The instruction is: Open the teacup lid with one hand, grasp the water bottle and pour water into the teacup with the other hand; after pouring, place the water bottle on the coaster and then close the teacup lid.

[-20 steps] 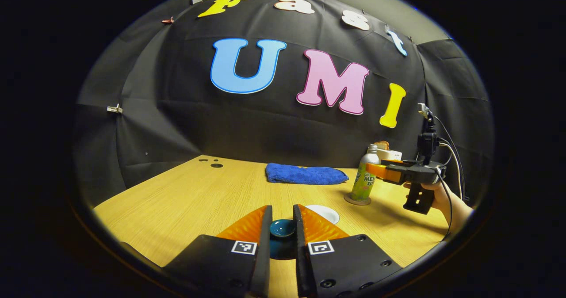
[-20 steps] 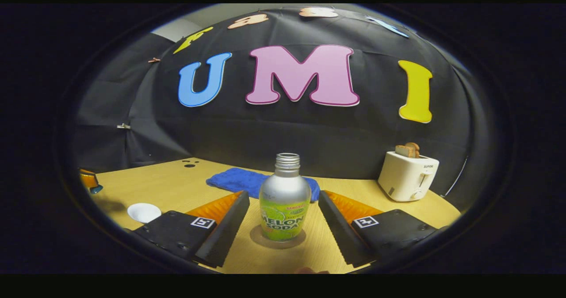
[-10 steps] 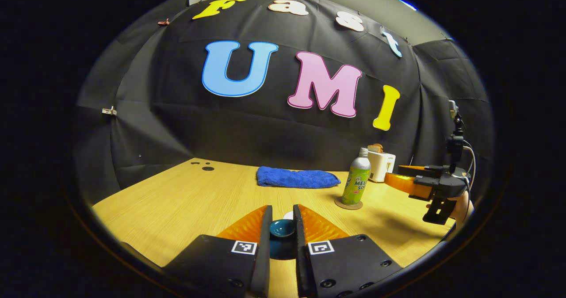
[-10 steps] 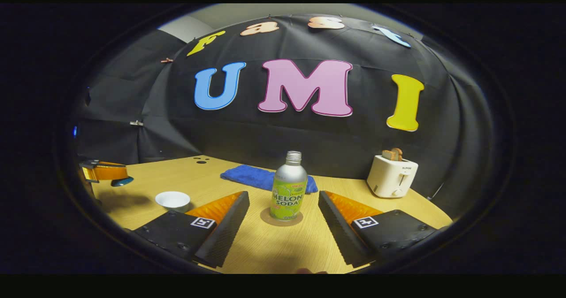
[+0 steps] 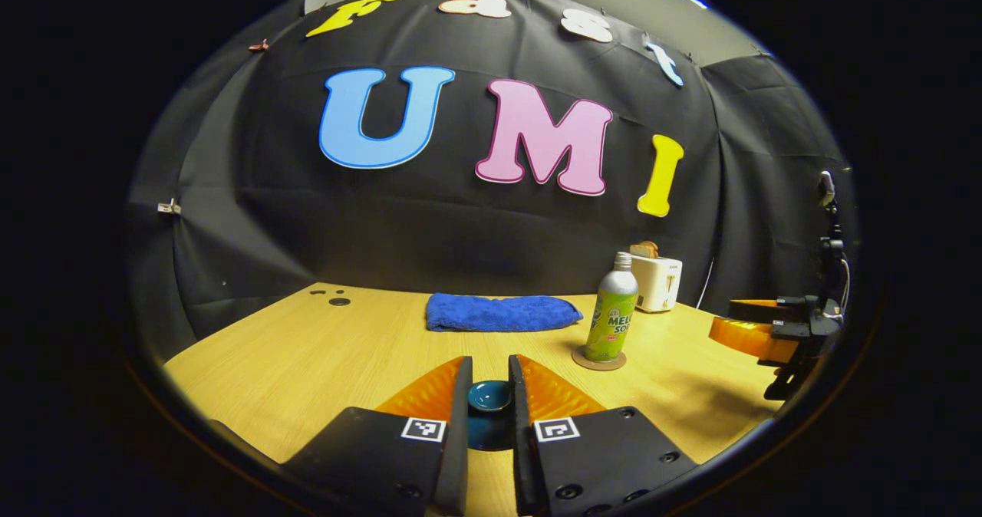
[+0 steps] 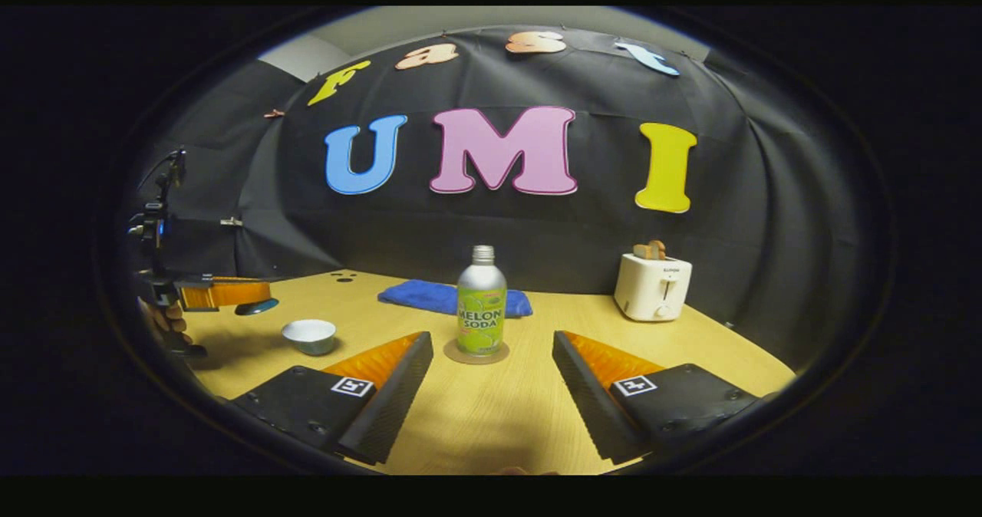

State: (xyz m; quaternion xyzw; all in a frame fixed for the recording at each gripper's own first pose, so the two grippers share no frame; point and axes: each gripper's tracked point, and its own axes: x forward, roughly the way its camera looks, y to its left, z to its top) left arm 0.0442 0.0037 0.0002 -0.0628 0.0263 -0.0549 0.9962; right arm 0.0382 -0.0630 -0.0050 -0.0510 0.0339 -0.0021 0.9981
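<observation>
While clamped nearly closed on the teacup lid [image 5: 490,396], the left gripper [image 5: 489,383] holds it above the surface [image 5: 322,348]; water bottle [image 5: 611,317] on its coaster [image 5: 598,360] now sits farther off. Right gripper view: right gripper [image 6: 491,356] wide open, empty, pulled back from the bottle since 1 s ago; uncovered teacup [image 6: 308,335] left.

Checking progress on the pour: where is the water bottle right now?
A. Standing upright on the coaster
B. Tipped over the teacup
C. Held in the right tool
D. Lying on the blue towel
A: the water bottle stands upright on the coaster, and the right tool is open, apart from it.
</observation>
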